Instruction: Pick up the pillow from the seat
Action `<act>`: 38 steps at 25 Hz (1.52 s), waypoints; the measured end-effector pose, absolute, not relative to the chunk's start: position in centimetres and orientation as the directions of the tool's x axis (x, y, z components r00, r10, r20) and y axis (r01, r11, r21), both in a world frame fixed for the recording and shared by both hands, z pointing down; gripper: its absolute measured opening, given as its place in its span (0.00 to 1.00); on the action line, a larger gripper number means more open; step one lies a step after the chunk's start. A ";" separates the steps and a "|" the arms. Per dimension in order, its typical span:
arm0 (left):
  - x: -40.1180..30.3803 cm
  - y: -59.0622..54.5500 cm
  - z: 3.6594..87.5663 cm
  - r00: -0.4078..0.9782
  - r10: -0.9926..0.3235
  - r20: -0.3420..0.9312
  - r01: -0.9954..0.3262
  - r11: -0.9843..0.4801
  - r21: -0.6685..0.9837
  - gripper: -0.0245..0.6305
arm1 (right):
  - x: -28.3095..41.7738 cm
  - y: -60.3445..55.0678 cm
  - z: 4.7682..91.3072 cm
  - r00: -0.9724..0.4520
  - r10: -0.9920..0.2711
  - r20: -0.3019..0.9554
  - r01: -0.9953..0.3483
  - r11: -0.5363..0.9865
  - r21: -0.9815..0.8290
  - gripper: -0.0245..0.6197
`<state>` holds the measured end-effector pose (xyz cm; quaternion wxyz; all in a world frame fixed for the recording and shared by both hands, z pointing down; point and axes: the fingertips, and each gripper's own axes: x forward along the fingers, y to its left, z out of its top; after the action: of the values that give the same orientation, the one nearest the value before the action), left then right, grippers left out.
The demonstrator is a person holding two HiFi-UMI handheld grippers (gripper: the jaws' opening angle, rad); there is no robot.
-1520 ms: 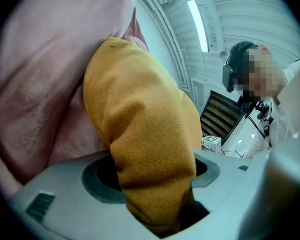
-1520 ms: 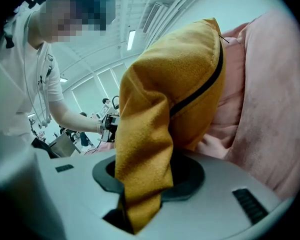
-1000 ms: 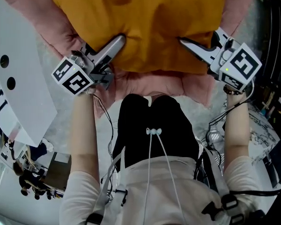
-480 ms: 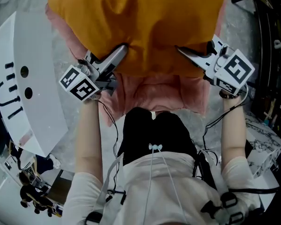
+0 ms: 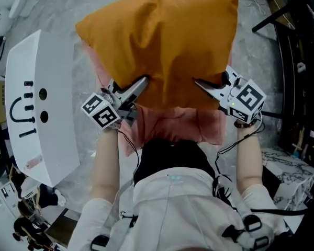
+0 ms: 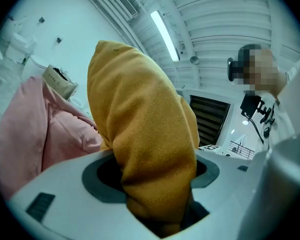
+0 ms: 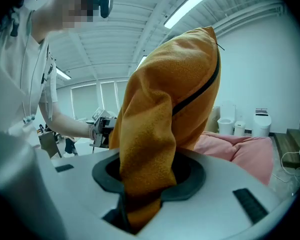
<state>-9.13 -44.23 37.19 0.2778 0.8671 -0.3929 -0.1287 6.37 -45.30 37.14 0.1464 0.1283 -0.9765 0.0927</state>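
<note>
- Head view: the mustard pillow [image 5: 167, 41] hangs in front of the person, over the pink padded seat [image 5: 172, 124] and apparently lifted off it. The left gripper [image 5: 141, 82] and right gripper [image 5: 199, 82] each pinch its near edge, well apart from each other. The fabric dimples inward at both grips, so the filling looks soft and light. A white panel [image 5: 47, 119] with a drawn face stands at the left.
- Left gripper view: the jaws are clenched on a thick bunched fold of the pillow [image 6: 140, 134], which bulges out above them. The cloth looks matte and slightly fuzzy, so it probably won't slip. The seat [image 6: 35, 134] shows behind as smooth, puffy pink.
- Right gripper view: these jaws also grasp a gathered fold of the pillow [image 7: 165, 114], more tightly pinched. A dark seam or zip line [image 7: 200, 91] runs along one edge. Such a limp thing probably sags between holds, so two spaced grips on one edge suit it.
</note>
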 end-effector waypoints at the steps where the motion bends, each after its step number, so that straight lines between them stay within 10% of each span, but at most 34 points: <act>1: -9.1 -44.2 36.4 0.660 -0.751 -0.008 -0.612 -0.544 0.574 0.52 | 6.5 -45.2 36.5 -0.926 -0.227 0.302 -0.279 0.950 -0.140 0.28; 38: -5.1 -42.6 16.5 0.664 -0.729 -0.168 -0.687 -0.683 0.249 0.53 | 10.0 -43.5 18.9 -0.954 -0.290 0.070 -0.280 0.951 0.131 0.31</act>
<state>-5.11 -42.61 16.51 0.0823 0.9083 -0.3897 -0.1279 10.02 -43.51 18.91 0.0442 0.1444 -0.9867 -0.0600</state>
